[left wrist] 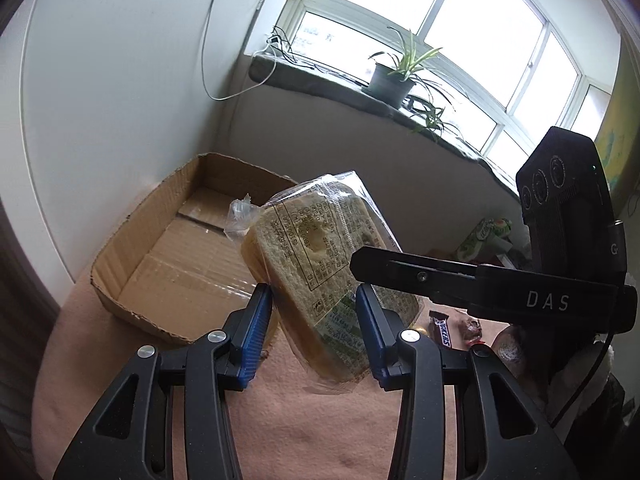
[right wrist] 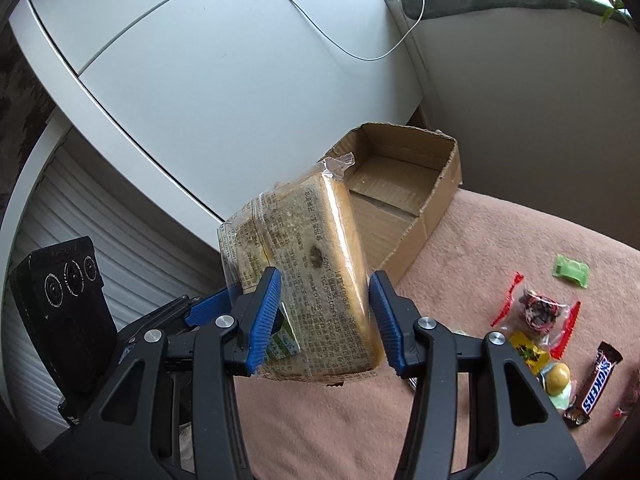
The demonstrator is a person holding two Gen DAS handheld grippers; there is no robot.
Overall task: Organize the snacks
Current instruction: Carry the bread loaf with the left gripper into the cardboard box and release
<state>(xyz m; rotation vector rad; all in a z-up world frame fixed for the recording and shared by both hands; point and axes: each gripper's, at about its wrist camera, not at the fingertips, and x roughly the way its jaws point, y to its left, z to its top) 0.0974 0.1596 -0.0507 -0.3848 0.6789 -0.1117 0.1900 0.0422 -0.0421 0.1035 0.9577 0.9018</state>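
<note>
A clear-wrapped bread pack [left wrist: 316, 268] hangs in the air between both grippers, just in front of an open cardboard box [left wrist: 160, 256]. My left gripper [left wrist: 314, 316] has its blue pads against the pack's lower sides. My right gripper [right wrist: 326, 304] also has its blue pads against the same pack [right wrist: 308, 276]. The box [right wrist: 436, 196] sits on a pink cloth and looks empty inside. The right gripper's body [left wrist: 500, 284] reaches in from the right in the left wrist view.
Loose snacks lie on the pink cloth [right wrist: 500, 240]: a Snickers bar [right wrist: 596, 384], a red-ended candy wrapper [right wrist: 536, 308], a green packet [right wrist: 571, 271], a yellow packet [right wrist: 528, 352]. White wall and cabinet behind the box. A potted plant [left wrist: 394, 76] stands on the window sill.
</note>
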